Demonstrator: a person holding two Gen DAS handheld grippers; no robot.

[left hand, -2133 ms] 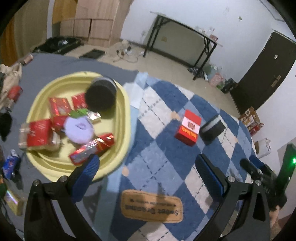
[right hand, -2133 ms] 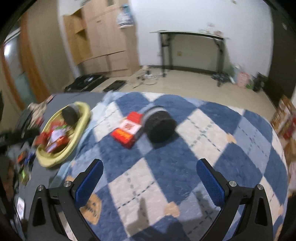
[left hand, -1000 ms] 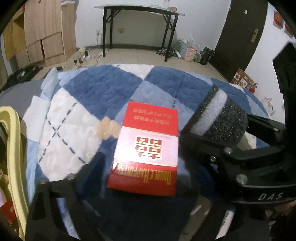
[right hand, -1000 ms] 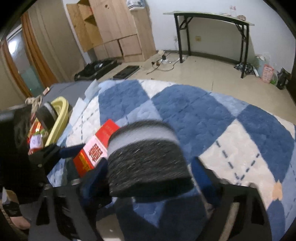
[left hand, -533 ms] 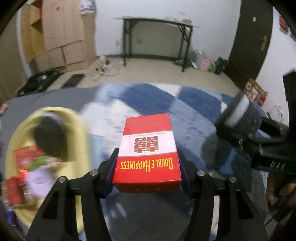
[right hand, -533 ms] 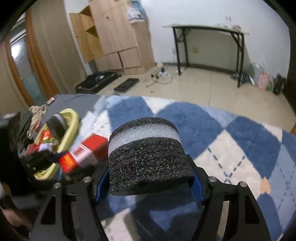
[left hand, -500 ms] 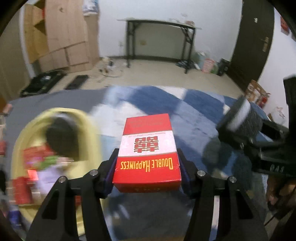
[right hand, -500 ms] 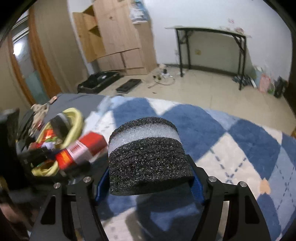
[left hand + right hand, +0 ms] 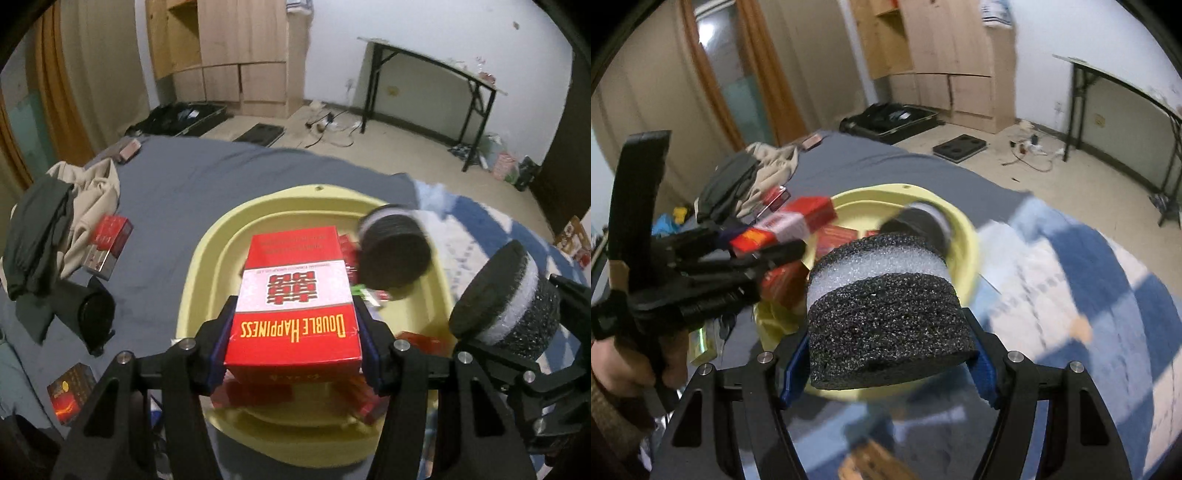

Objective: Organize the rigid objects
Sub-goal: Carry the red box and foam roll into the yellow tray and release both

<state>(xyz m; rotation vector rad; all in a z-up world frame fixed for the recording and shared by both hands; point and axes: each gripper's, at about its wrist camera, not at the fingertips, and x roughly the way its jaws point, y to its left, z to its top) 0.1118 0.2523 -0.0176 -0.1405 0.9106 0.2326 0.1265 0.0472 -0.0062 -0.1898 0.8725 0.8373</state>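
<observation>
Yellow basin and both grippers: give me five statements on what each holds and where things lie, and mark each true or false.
1. The left gripper is clamped on a red Double Happiness box. True.
2. The right gripper has empty jaws. False: it grips a black and white foam cylinder.
3. Another foam cylinder lies in the yellow basin. True.
4. The yellow basin holds nothing else. False: red packets lie in it too.
5. The red box sits on the grey sheet. False: it is held in the air over the basin.
</observation>
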